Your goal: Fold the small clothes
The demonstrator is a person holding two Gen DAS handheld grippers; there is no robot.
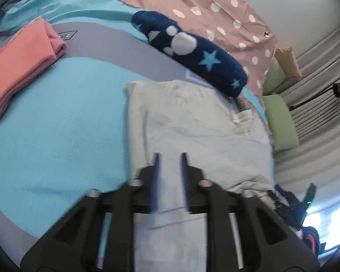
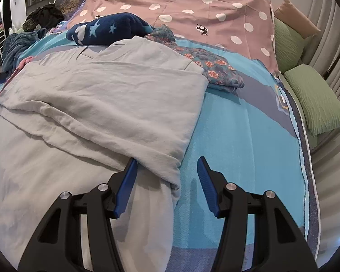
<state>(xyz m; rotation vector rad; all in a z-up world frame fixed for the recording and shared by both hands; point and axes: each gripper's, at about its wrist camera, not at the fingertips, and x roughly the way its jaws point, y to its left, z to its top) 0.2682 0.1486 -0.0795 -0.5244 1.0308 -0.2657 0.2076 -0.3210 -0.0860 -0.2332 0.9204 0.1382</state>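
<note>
1. Spreading wide, the right gripper (image 2: pixel 167 159) has its jaws apart; the left blue finger (image 2: pixel 127 181) touches the folded edge of the grey garment (image 2: pixel 102 104), while the other sits over bare blue sheet (image 2: pixel 238 147).
2. The left gripper (image 1: pixel 170 156) has its jaws a narrow way apart with the same pale garment (image 1: pixel 192 131) lying between and beneath them; motion blur leaves it unclear whether any cloth is pinched.
3. Only the left view shows a folded pink garment (image 1: pixel 22 68) well to the left of the grey one. Only the right view shows a flowered cloth (image 2: pixel 215 70) tucked beside the grey garment's far corner.
4. Both views show a navy star blanket (image 2: pixel 106 30) beyond the grey garment and a dotted pink cover (image 2: pixel 192 11) behind that.
5. The grey garment's near part is cut off by both grippers.
6. To the right of the grey garment the sheet lies open up to the bed edge, where green pillows (image 2: pixel 315 99) sit.
</note>
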